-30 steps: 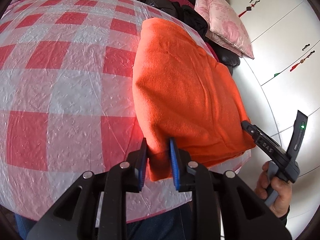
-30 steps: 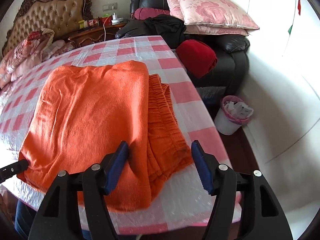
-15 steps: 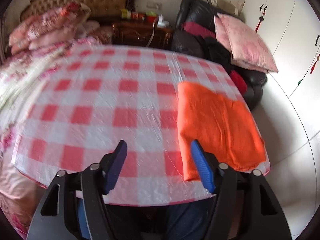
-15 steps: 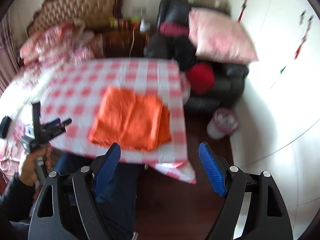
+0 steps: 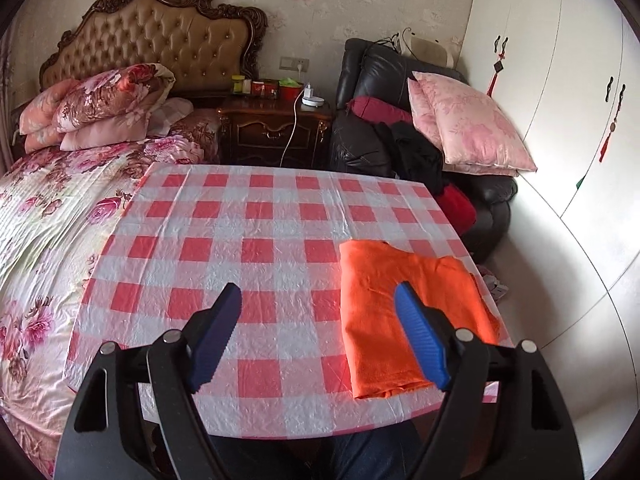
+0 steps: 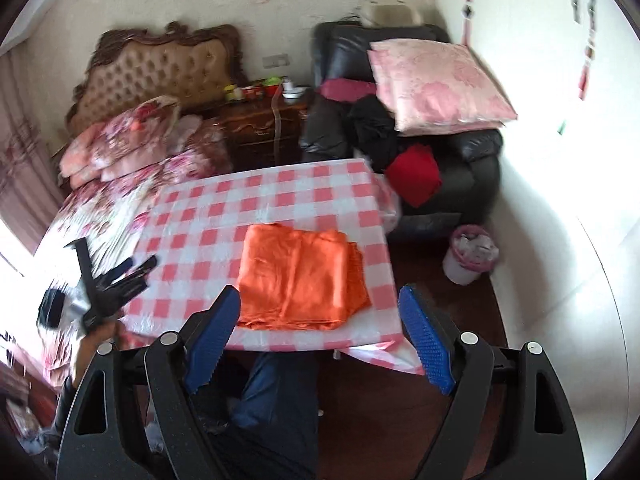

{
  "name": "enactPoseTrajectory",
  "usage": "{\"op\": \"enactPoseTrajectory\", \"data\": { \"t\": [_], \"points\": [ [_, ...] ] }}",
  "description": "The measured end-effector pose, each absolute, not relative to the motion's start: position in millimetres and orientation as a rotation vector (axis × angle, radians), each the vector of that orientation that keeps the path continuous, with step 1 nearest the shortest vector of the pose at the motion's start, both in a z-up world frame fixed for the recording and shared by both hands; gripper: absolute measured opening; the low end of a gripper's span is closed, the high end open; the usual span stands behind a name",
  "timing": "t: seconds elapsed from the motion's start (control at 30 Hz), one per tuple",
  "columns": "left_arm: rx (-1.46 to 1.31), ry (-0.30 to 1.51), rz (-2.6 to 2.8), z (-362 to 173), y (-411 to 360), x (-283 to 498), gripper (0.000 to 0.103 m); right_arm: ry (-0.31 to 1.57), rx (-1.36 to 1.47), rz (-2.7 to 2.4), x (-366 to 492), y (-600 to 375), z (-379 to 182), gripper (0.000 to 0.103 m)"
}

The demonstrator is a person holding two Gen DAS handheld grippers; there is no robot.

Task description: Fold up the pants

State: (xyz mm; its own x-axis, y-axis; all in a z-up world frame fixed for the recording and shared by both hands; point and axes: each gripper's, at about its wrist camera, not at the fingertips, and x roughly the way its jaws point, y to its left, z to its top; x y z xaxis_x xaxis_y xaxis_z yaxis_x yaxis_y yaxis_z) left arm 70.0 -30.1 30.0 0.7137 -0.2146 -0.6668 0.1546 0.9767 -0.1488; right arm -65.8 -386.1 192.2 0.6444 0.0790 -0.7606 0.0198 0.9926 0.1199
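Observation:
The orange pants [image 5: 404, 312] lie folded into a flat rectangle on the red-and-white checked table [image 5: 256, 256], near its front right corner. They also show in the right wrist view [image 6: 300, 276]. My left gripper [image 5: 320, 340] is open and empty, held above and in front of the table. My right gripper [image 6: 320, 336] is open and empty, held high and back from the table's front edge. The left gripper also shows at the left of the right wrist view [image 6: 112, 284], held in a hand.
A bed with floral bedding [image 5: 48, 220] lies left of the table. A black armchair with pink pillows [image 5: 464, 132] stands behind on the right, a dark nightstand [image 5: 276, 128] between them. A small bin [image 6: 468, 254] sits on the floor by the white wardrobe [image 5: 560, 100].
The left gripper let go of the pants' corner and opened. Both grippers pulled back and up, away from the table. The pants stay folded on the table.

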Motion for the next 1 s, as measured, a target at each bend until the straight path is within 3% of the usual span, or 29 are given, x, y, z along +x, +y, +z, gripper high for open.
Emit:
{"op": "enactPoseTrajectory", "data": {
  "t": [1.0],
  "points": [
    [-0.089, 0.862, -0.292, -33, -71, 100, 0.079, 0.909, 0.200, 0.101, -29, -391, 171, 0.077]
  ]
}}
